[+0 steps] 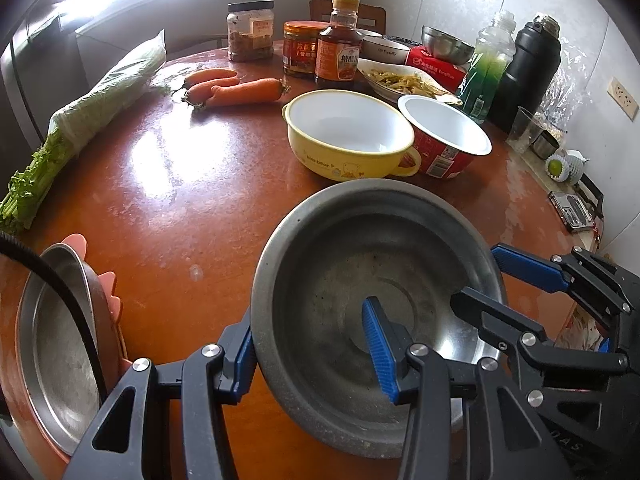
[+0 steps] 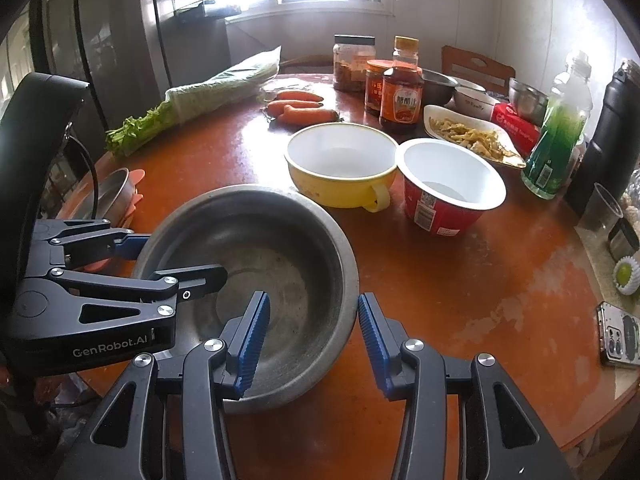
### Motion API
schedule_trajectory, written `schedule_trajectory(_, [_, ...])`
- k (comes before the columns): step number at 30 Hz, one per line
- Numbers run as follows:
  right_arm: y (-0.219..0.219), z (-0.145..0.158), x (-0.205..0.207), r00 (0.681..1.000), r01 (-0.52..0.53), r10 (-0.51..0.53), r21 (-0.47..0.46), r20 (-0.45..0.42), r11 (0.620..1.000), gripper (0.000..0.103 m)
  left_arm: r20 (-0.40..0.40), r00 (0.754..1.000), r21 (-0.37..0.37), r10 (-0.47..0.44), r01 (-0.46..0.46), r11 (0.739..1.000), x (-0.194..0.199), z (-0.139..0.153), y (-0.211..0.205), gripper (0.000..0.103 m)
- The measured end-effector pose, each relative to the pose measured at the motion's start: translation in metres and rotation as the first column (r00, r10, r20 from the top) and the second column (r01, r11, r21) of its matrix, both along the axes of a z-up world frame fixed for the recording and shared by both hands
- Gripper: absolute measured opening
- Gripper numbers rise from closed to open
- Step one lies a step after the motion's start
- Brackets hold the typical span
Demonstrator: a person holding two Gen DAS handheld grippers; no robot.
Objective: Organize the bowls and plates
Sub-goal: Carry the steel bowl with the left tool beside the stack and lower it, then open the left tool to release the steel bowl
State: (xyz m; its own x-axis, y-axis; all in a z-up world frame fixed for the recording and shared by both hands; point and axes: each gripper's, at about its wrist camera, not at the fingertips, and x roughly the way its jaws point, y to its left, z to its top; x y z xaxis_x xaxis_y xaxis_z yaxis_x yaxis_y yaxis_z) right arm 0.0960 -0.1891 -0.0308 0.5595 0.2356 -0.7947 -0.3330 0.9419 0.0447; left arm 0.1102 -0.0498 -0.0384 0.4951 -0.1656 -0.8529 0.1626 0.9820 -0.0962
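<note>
A large steel basin (image 1: 360, 280) sits on the round brown table near its front edge; it also shows in the right wrist view (image 2: 280, 248). My left gripper (image 1: 312, 348) is open and straddles the basin's left rim, one finger outside, one inside. My right gripper (image 2: 312, 340) is open and straddles the right rim; it shows in the left wrist view (image 1: 480, 276). A yellow bowl (image 1: 348, 140) and a red-sided bowl (image 1: 444, 136) stand behind the basin. A steel plate (image 1: 60, 352) on a pink plate (image 1: 110, 292) lies at the left.
Carrots (image 1: 236, 88), bagged celery (image 1: 92, 112), jars and a sauce bottle (image 1: 338, 44), a dish of food (image 1: 404, 78), steel bowls (image 1: 446, 44), a green bottle (image 1: 488, 64), a black flask (image 1: 528, 68) stand at the back. A phone (image 2: 618, 336) lies at the right edge.
</note>
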Motion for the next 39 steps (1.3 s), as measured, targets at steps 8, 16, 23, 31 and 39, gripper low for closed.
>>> schedule_trajectory(8, [-0.002,-0.002,0.003,1.0,0.005,-0.005,0.011,-0.015,1.0,0.05,-0.007,1.0,-0.006,-0.002,0.002,1.0,0.004,-0.004,0.001,0.048])
schedule_trajectory(16, [-0.005,-0.002,0.007,0.999,0.011,-0.01,0.043,-0.031,0.999,0.051,-0.008,1.0,-0.012,-0.001,0.001,1.0,0.006,-0.004,0.002,0.049])
schedule_trajectory(23, [-0.009,0.004,0.014,1.0,0.015,-0.014,0.063,-0.02,0.998,0.057,0.009,1.0,-0.015,0.009,-0.009,1.0,0.008,0.001,0.006,0.054])
schedule_trajectory(31, [-0.015,0.008,0.022,0.999,0.036,-0.035,0.076,-0.014,0.996,0.057,0.029,0.999,-0.029,0.023,-0.022,0.999,0.014,0.011,0.011,0.055])
schedule_trajectory(39, [-0.02,0.016,0.039,0.999,0.048,-0.049,0.102,0.005,0.994,0.063,0.054,0.997,-0.029,0.048,-0.046,0.998,0.028,0.023,0.015,0.056])
